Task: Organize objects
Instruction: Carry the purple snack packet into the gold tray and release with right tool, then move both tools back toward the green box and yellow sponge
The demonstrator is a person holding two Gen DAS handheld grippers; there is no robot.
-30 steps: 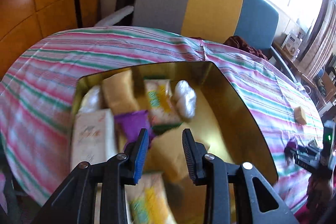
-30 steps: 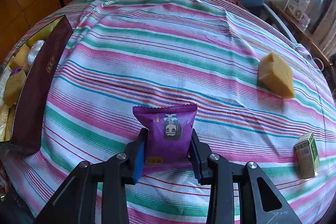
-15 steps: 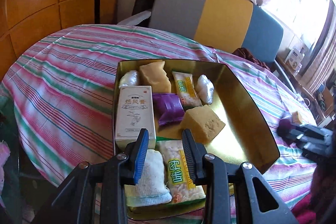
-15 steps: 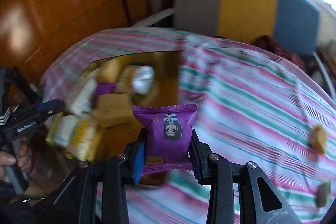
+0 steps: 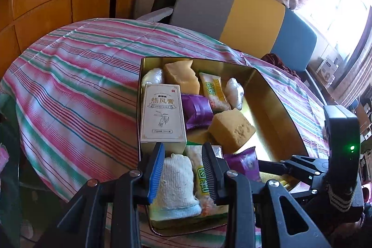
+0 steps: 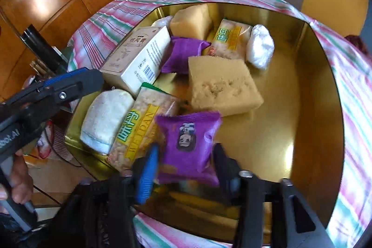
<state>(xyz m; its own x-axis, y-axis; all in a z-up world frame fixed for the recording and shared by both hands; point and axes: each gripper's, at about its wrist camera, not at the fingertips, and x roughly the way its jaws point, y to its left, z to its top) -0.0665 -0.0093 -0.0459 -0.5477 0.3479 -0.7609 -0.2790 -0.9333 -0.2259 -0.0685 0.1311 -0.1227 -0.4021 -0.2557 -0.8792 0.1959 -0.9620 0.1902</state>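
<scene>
Item: purple snack packet (image 6: 188,145), lower centre of the right wrist view, over the gold tin (image 6: 320,94). I judge it light, soft, crinkly and slippery; best held across its flat middle. Right gripper (image 6: 186,166) jaws look parted beside it; whether they touch it, I cannot tell. Left gripper (image 5: 183,169) jaws open, empty.

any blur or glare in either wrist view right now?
Left wrist: sharp, with the window blown out at upper right. Right wrist: motion blur on the right claw and its purple packet, glare patches on the gold tin floor, tablecloth smeared.
</scene>
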